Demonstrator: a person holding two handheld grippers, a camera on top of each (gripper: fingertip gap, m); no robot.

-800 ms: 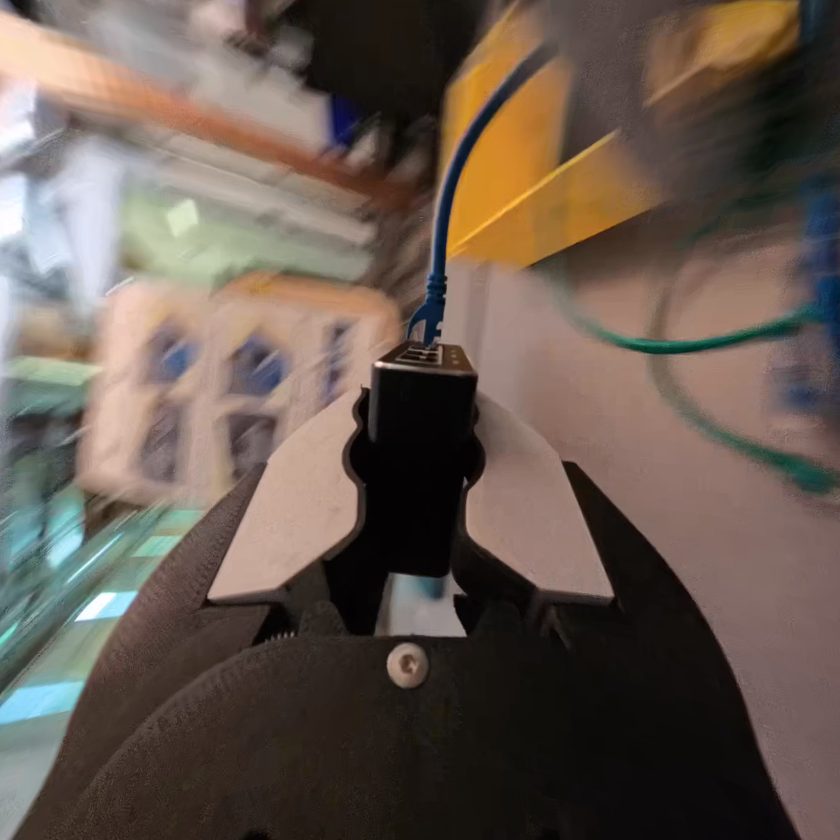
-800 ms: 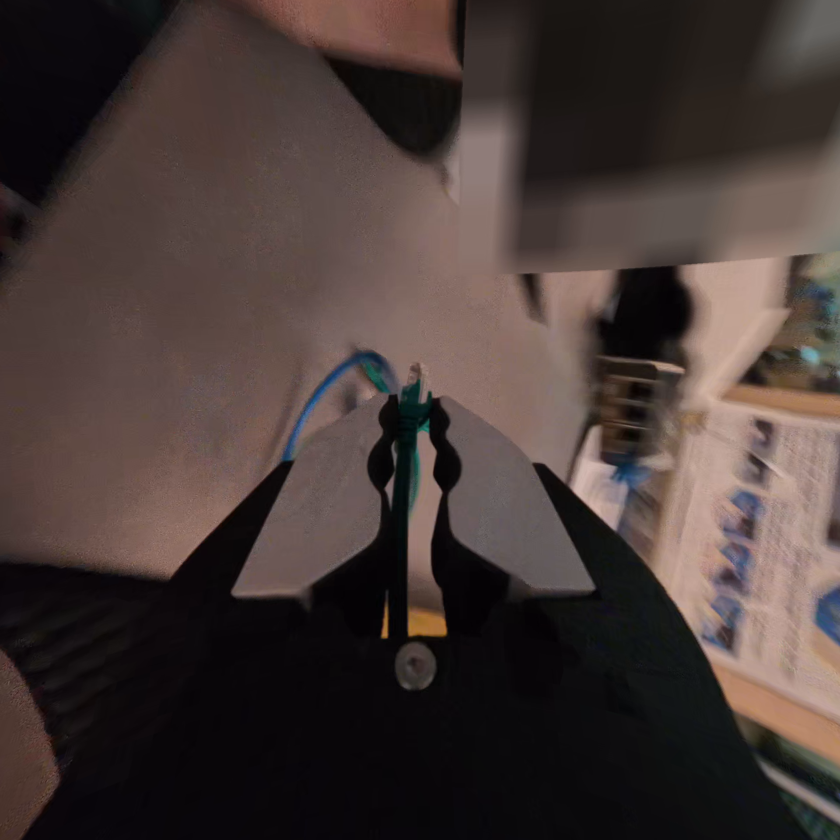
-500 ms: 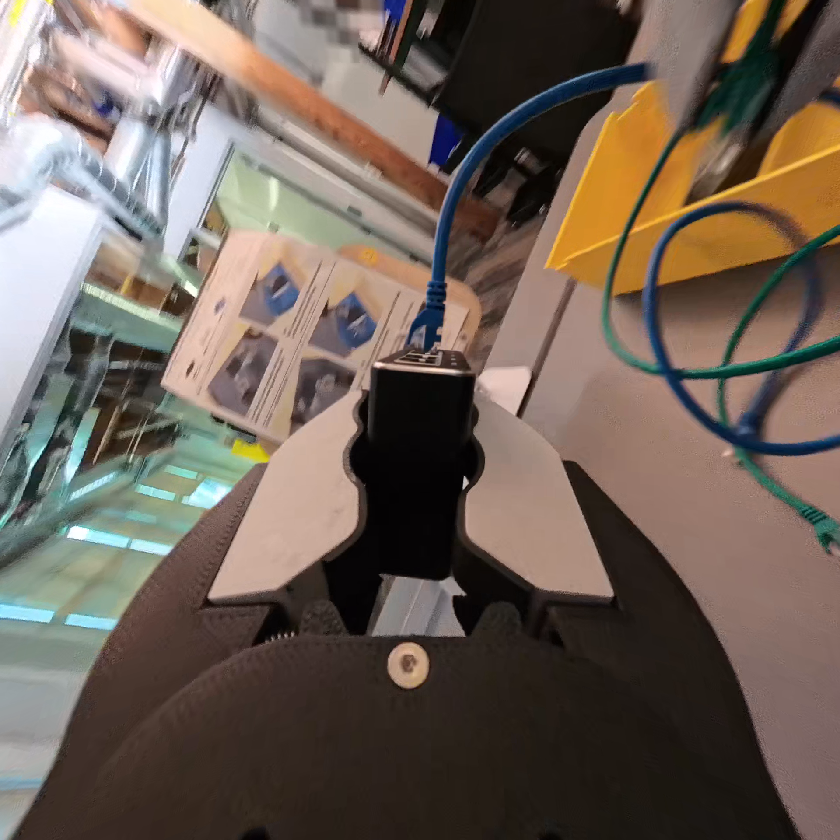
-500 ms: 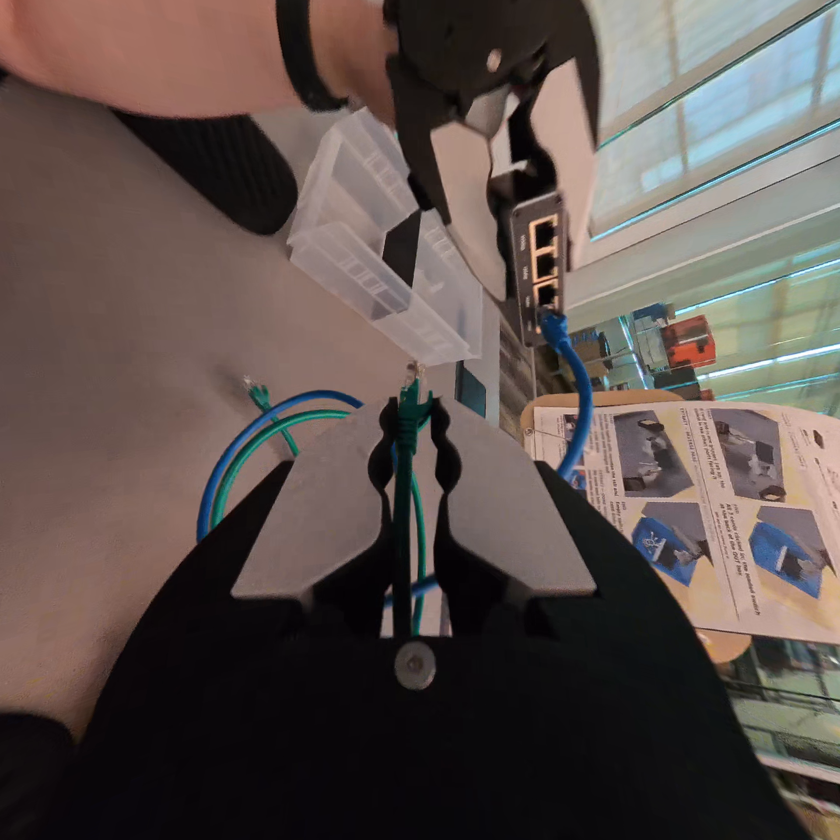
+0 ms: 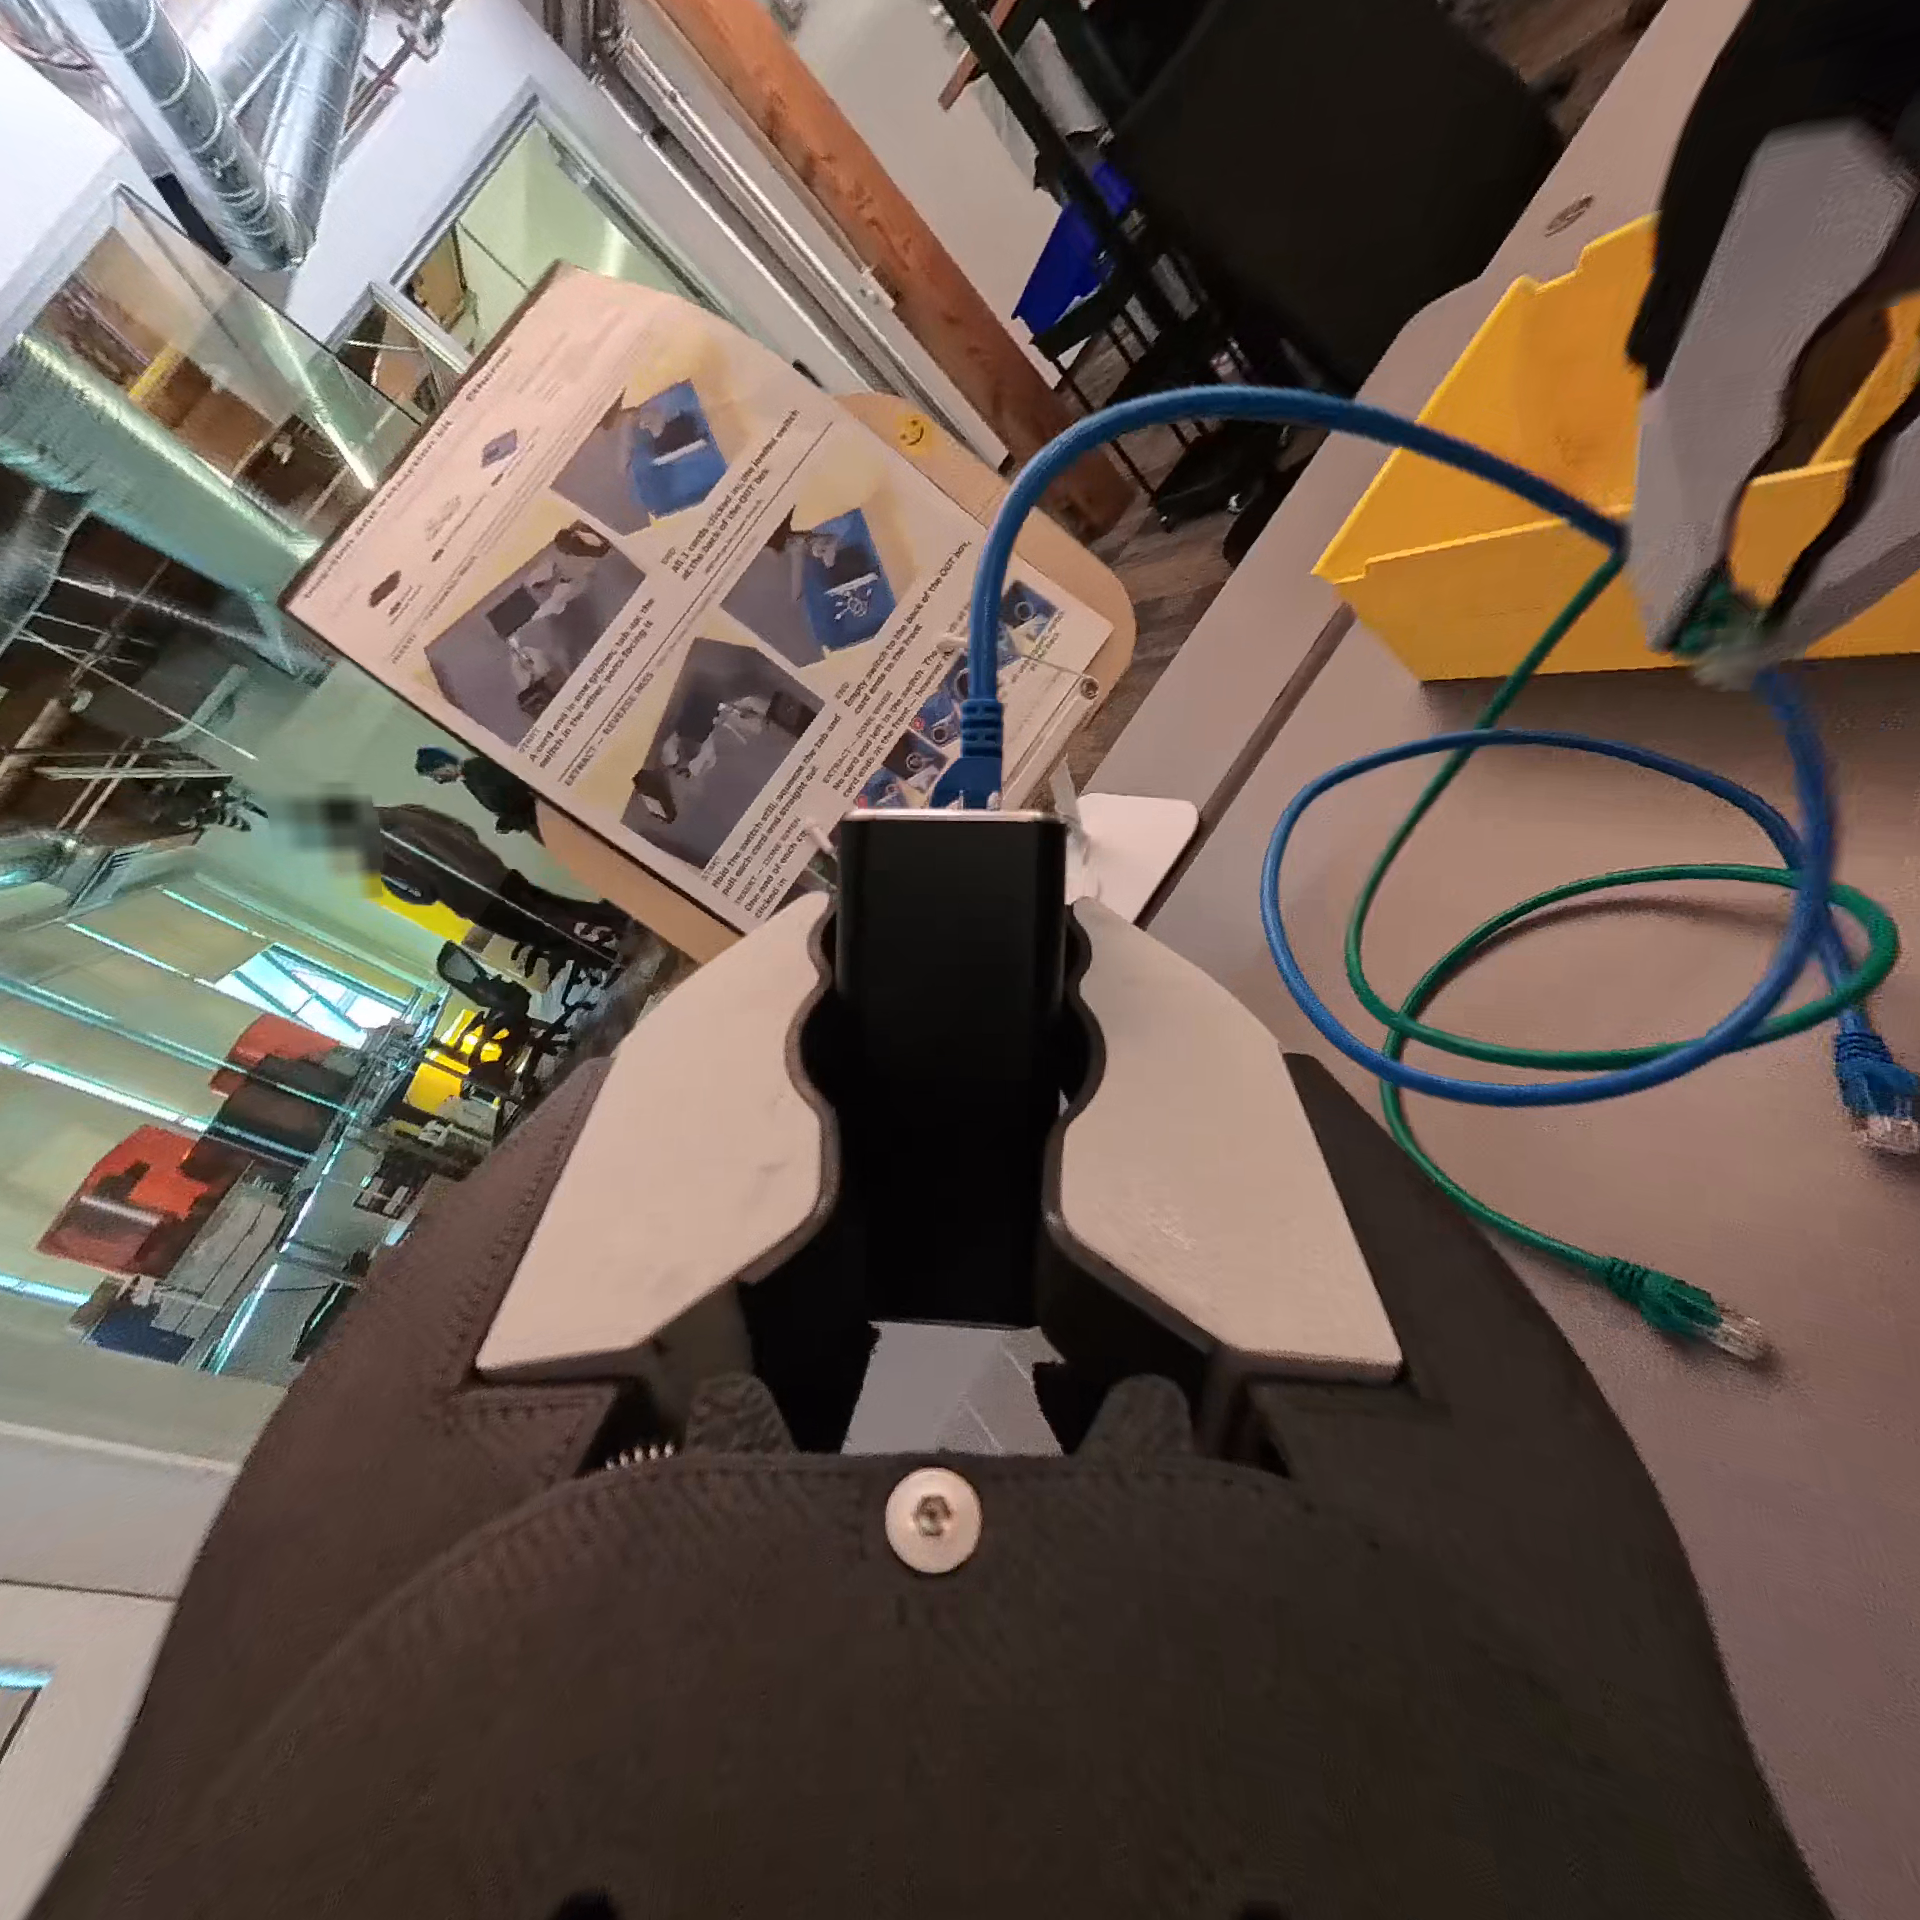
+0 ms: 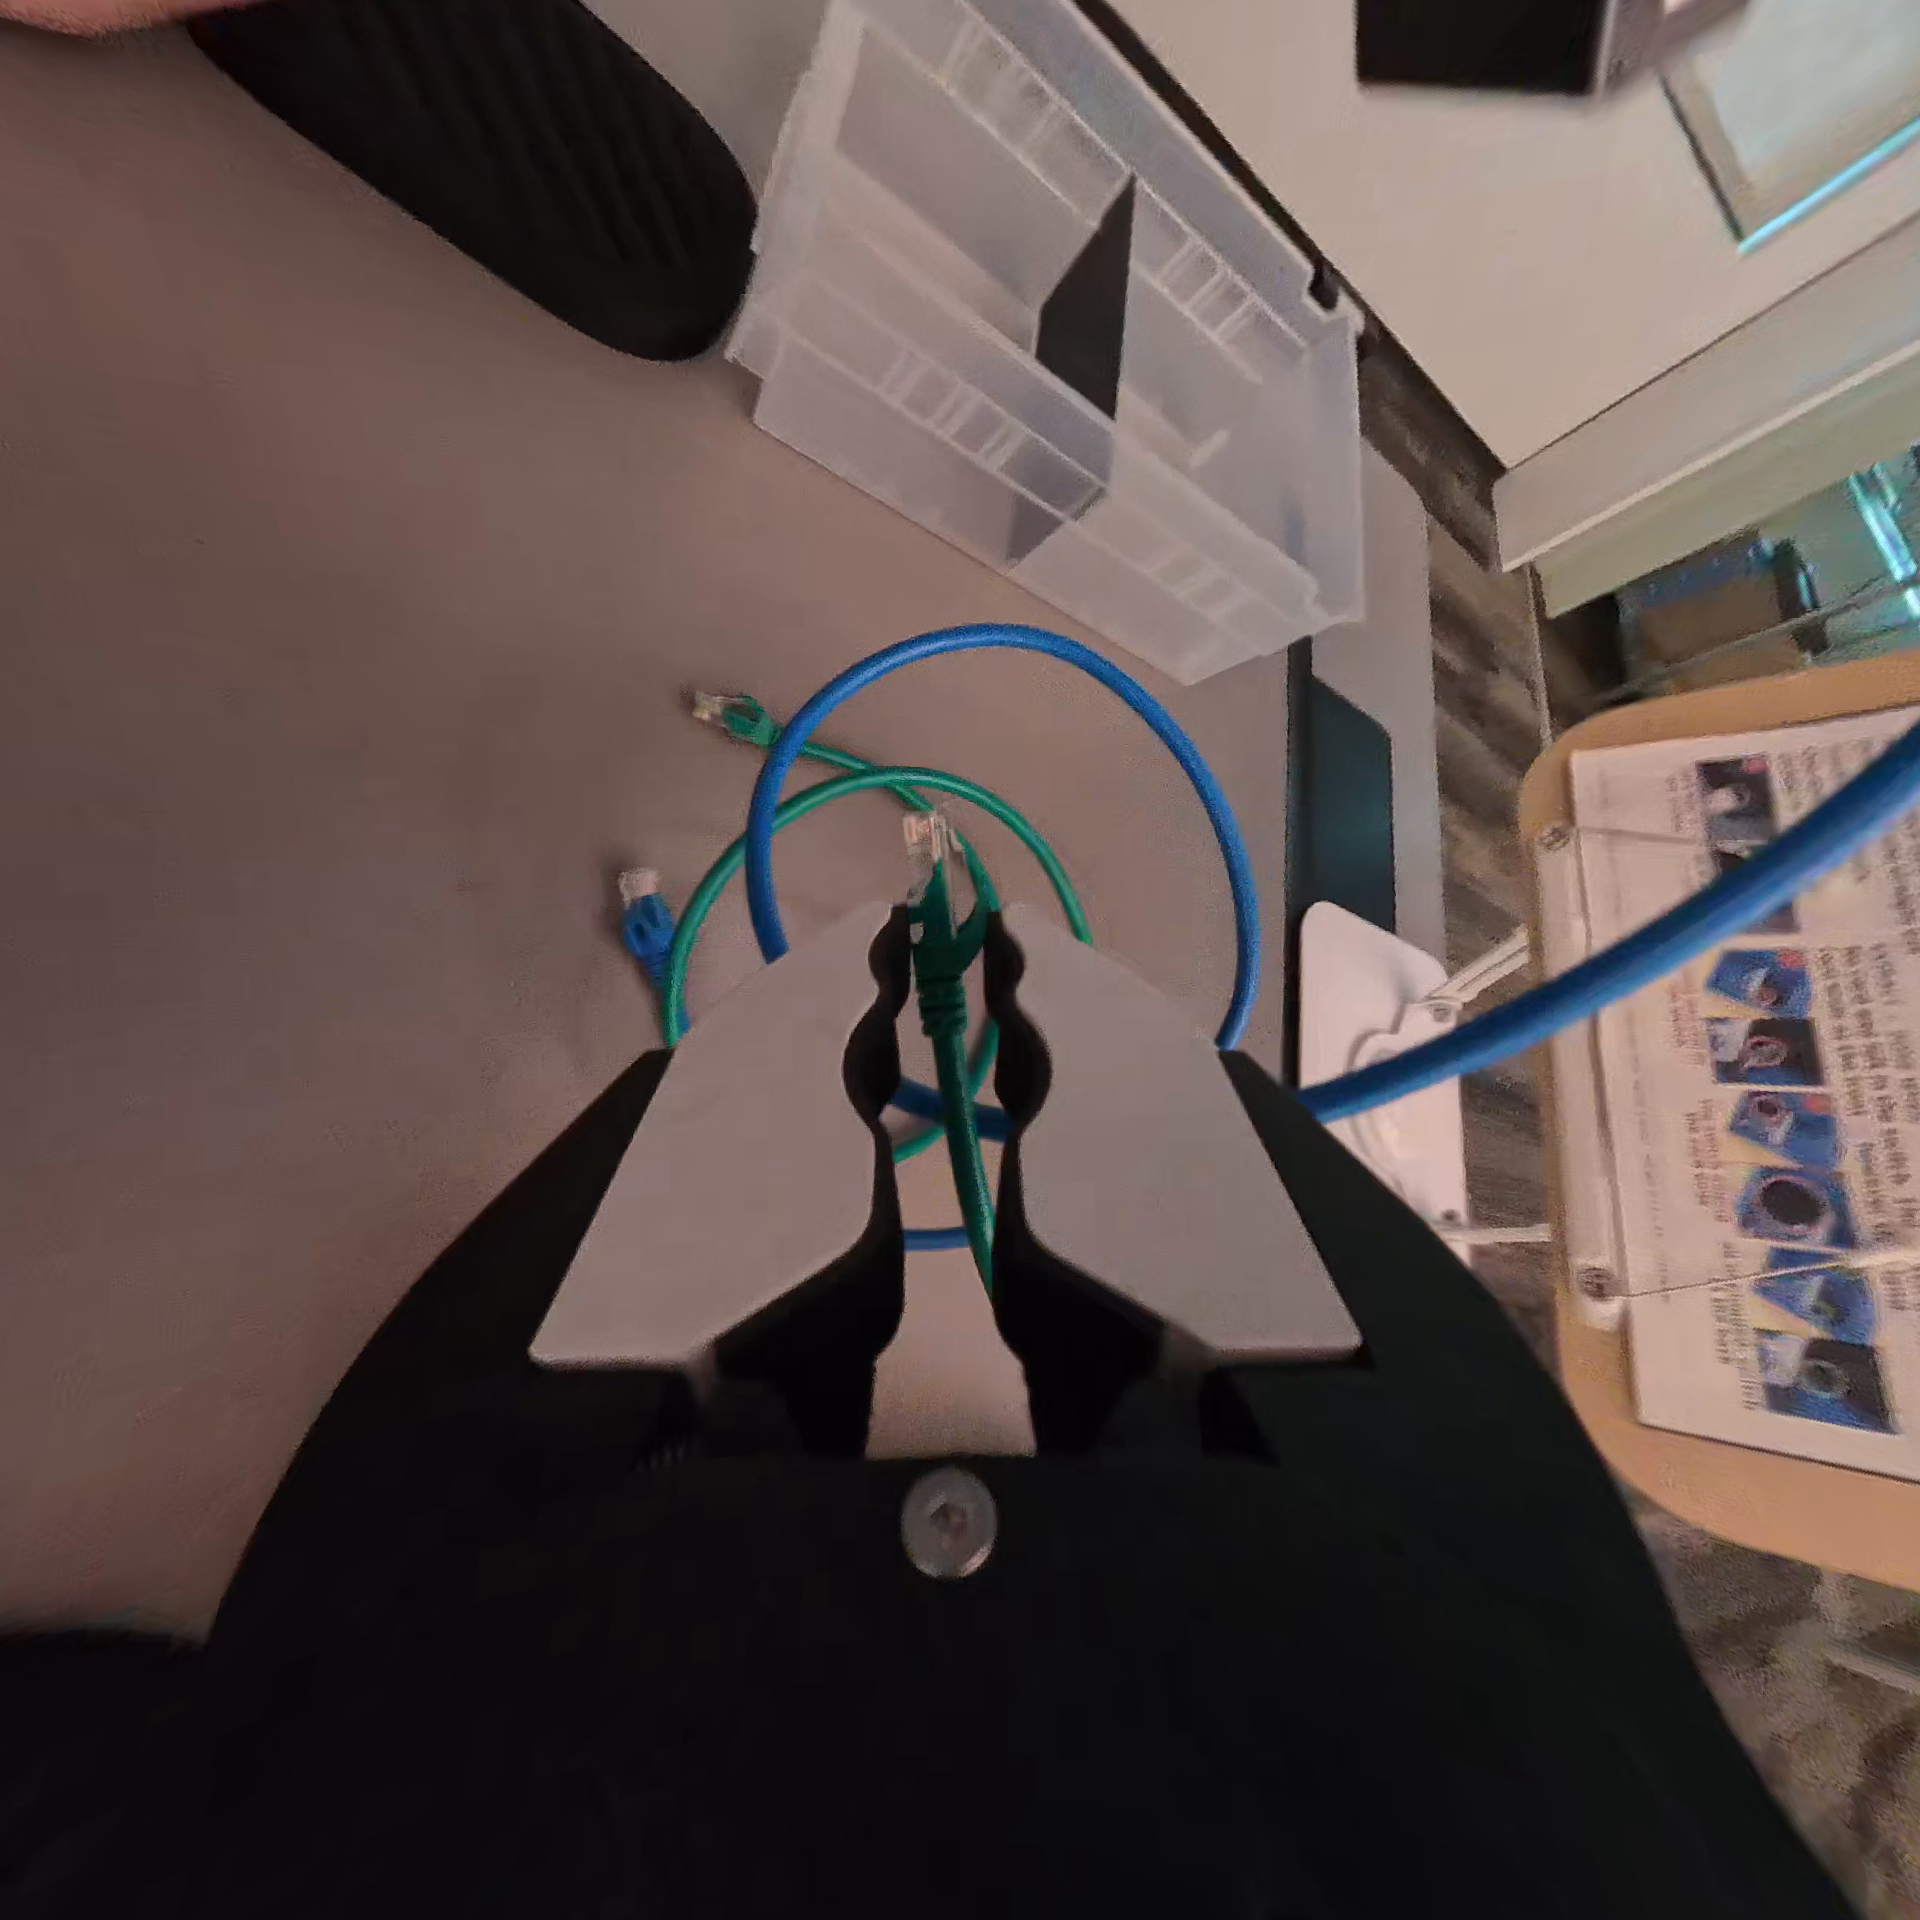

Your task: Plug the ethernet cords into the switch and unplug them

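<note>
Cords lie looped on the table, with a tray behind them and a bin at the table's far side.

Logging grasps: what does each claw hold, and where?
Left claw clamps the black switch by its sides; right claw pinches the green cord at its plug boot.

Yellow plastic bin at two o'clock on the grey desk, open side up. Clear plastic organizer tray with a black divider at twelve o'clock in the right wrist view, resting on the desk. Illustrated instruction sheet on a rounded wooden board at eleven o'clock. Silver ducting overhead at ten o'clock. Black shelving with a blue bin at one o'clock.
</note>
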